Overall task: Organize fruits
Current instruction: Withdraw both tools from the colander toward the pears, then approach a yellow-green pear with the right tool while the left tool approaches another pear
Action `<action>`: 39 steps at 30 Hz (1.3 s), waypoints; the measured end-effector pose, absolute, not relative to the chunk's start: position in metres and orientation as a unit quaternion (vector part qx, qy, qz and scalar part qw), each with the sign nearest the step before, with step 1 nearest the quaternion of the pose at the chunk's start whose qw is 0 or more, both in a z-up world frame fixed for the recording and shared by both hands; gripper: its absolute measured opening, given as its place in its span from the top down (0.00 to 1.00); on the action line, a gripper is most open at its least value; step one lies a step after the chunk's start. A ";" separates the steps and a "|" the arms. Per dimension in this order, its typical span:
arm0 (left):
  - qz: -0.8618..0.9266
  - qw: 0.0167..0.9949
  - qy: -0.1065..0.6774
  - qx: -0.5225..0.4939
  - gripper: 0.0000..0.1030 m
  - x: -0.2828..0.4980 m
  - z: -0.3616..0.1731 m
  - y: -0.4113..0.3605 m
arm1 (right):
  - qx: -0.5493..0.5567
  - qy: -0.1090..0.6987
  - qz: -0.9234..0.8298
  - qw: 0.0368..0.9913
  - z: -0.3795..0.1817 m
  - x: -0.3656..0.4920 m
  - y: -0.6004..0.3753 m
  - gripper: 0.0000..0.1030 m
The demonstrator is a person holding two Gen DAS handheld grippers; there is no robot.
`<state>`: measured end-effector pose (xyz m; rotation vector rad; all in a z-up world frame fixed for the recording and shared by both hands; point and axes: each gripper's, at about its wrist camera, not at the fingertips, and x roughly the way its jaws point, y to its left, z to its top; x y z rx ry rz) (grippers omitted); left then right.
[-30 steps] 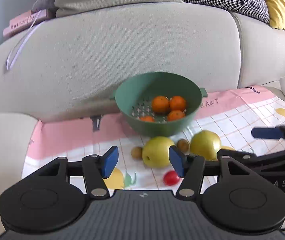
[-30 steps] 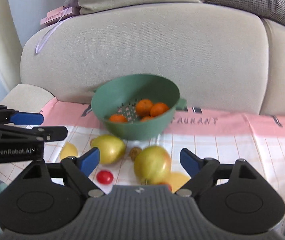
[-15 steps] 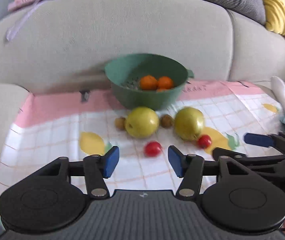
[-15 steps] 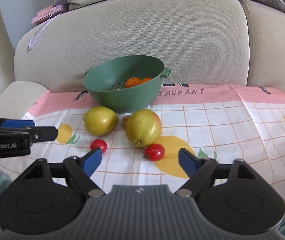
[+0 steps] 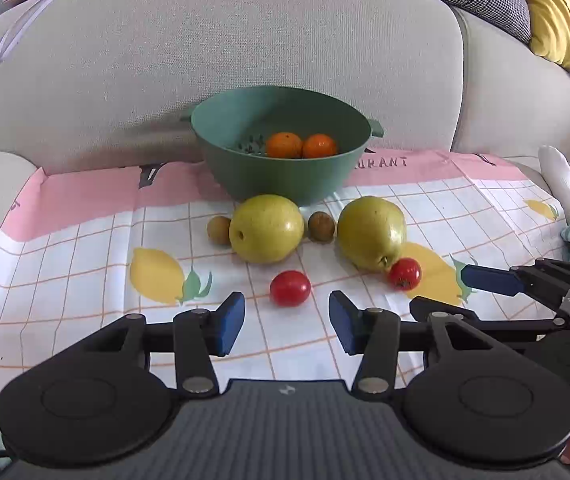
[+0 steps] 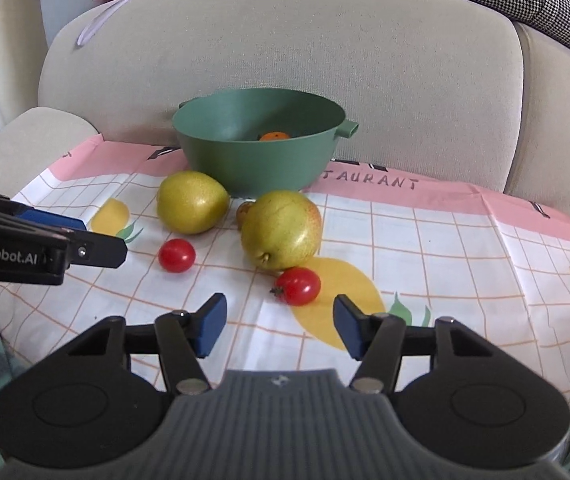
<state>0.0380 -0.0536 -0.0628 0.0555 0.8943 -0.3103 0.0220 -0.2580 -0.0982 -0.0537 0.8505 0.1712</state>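
Red cherry tomatoes lie just beyond both wide-open, empty grippers: one (image 5: 289,288) ahead of the left gripper (image 5: 286,323), another (image 6: 298,286) ahead of the right gripper (image 6: 279,328).

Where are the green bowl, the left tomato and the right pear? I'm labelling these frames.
green bowl (image 5: 285,178), left wrist view, on its outer front wall.
left tomato (image 5: 289,288), left wrist view, on the middle of its skin.
right pear (image 6: 281,230), right wrist view, on its broad front side.
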 end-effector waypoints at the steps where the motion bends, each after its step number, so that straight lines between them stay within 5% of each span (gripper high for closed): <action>1: -0.149 0.890 0.430 0.026 0.44 0.040 -0.064 -0.054 | -0.025 0.413 0.082 0.906 -0.100 0.024 -0.258 0.46; 9: -0.146 0.896 0.419 0.026 0.43 0.060 -0.073 -0.054 | -0.002 0.409 0.077 0.909 -0.103 0.045 -0.255 0.47; 25: -0.176 0.894 0.406 0.068 0.35 0.105 -0.086 -0.052 | 0.028 0.418 0.064 0.906 -0.120 0.092 -0.248 0.33; 39: -0.230 0.871 0.395 0.181 0.30 0.112 -0.097 -0.071 | 0.084 0.438 0.068 0.893 -0.131 0.108 -0.261 0.36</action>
